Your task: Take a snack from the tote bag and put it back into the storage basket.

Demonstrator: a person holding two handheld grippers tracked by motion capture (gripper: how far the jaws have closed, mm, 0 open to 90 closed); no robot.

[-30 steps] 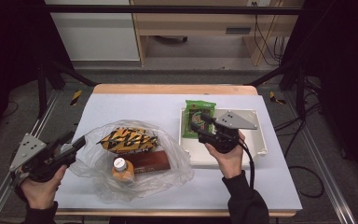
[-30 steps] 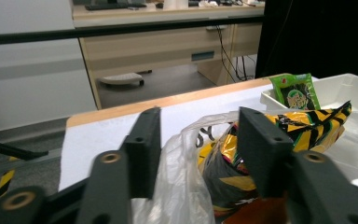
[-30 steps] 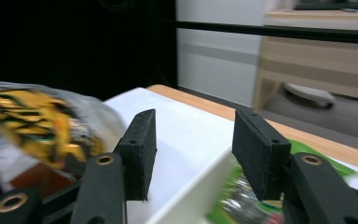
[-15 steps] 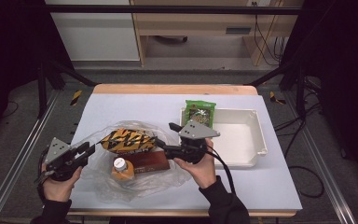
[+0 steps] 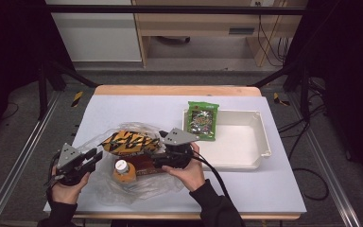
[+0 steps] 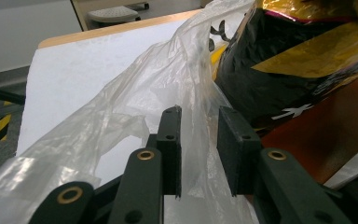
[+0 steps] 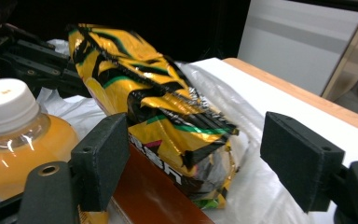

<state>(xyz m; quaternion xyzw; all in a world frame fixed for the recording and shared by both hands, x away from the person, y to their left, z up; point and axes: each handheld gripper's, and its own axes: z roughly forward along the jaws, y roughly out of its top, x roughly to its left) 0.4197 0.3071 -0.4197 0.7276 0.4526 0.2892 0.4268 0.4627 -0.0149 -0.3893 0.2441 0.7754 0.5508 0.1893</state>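
White table cover, wooden edge, grey floor

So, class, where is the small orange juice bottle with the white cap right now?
In the high view the orange juice bottle with a white cap stands inside the clear plastic bag, front-left on the table, just in front of the yellow-and-black snack packet.
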